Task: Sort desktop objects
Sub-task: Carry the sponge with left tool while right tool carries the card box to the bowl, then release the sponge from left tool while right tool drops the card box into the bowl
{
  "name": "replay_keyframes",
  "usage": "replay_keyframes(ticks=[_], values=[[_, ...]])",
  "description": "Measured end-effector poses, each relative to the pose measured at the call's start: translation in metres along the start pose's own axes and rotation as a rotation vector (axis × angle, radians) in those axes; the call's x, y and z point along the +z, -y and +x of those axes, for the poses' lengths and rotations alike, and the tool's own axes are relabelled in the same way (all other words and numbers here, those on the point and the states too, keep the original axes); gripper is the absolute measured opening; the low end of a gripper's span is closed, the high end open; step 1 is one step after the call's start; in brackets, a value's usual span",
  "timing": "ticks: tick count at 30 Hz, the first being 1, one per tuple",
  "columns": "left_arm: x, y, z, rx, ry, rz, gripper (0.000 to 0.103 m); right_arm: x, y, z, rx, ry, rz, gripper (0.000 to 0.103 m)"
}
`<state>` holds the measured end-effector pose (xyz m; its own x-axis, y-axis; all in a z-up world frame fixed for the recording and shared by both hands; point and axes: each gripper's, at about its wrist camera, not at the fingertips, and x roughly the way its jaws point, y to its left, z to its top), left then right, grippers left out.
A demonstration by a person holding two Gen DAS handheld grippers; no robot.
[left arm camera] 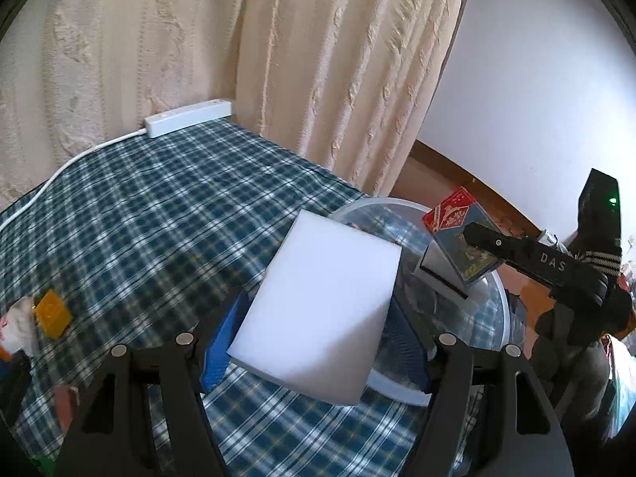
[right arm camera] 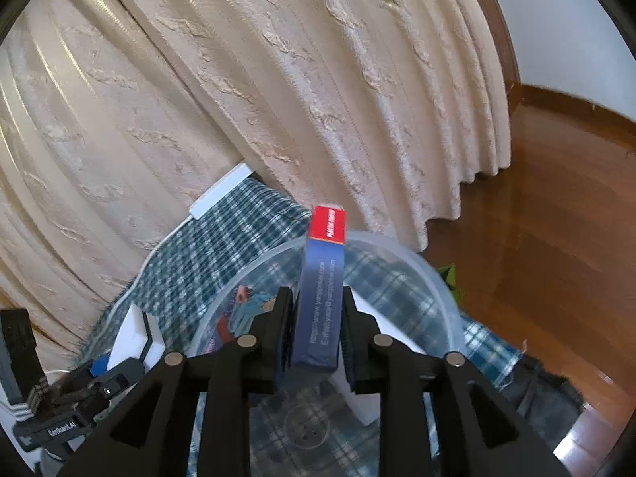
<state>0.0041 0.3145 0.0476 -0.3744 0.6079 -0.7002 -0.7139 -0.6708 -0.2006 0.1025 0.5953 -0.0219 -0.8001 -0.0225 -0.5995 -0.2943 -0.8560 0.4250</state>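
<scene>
The right hand-held gripper (right arm camera: 316, 330) grasps a card box (right arm camera: 322, 290) over the clear tub (right arm camera: 433, 274); its pads sit close on the two flat sides of the box, though a thin gap may show on one side. The box is blue with a red end. Its long side points away from the gripper, up and toward the far curtain (right arm camera: 278, 79), with the red end far and the blue end near, tucked between the pads. The left hand-held gripper (left arm camera: 318, 342) grasps a white foam block (left arm camera: 318, 302) across its sides. The block lies flat and tilted, its long side running from near to far, and its far corner reaches over the left rim of the tub. The tub sits on the right part of the bench (left arm camera: 139, 206), which has a blue checked cloth on it. I think the step now is to put the card box into the tub. To do it well, the right hand should bring the box low inside the rim, then let the pads part slowly so the box slides down and does not bounce out. The left hand should wait beside the tub so the block does not bump the box. A yellow block (left arm camera: 53, 312) and a white power strip (left arm camera: 187, 117) sit on the bench too.
</scene>
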Motion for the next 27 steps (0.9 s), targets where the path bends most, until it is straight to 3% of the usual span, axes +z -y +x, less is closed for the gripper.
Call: replay_keyframes(ticks=[3, 4, 5, 20, 24, 27], values=[[0.004, 0.005, 0.007, -0.008, -0.004, 0.006, 0.073, 0.001, -0.003, -0.005, -0.026, 0.027, -0.019, 0.057], [0.005, 0.007, 0.008, -0.012, -0.004, 0.005, 0.073, 0.001, -0.003, -0.007, -0.033, 0.041, -0.023, 0.076], [0.006, 0.008, 0.01, -0.015, -0.004, 0.005, 0.073, 0.002, -0.004, -0.01, -0.036, 0.055, -0.028, 0.082], [0.024, 0.029, 0.04, -0.096, -0.003, 0.0, 0.076, 0.004, 0.007, -0.024, -0.013, 0.073, 0.026, 0.082], [0.026, 0.029, 0.049, -0.15, -0.029, -0.016, 0.091, 0.003, 0.005, -0.025, -0.01, 0.073, 0.019, 0.082], [0.024, 0.028, 0.049, -0.171, -0.018, -0.033, 0.095, 0.002, 0.003, -0.025, -0.005, 0.072, 0.011, 0.082]])
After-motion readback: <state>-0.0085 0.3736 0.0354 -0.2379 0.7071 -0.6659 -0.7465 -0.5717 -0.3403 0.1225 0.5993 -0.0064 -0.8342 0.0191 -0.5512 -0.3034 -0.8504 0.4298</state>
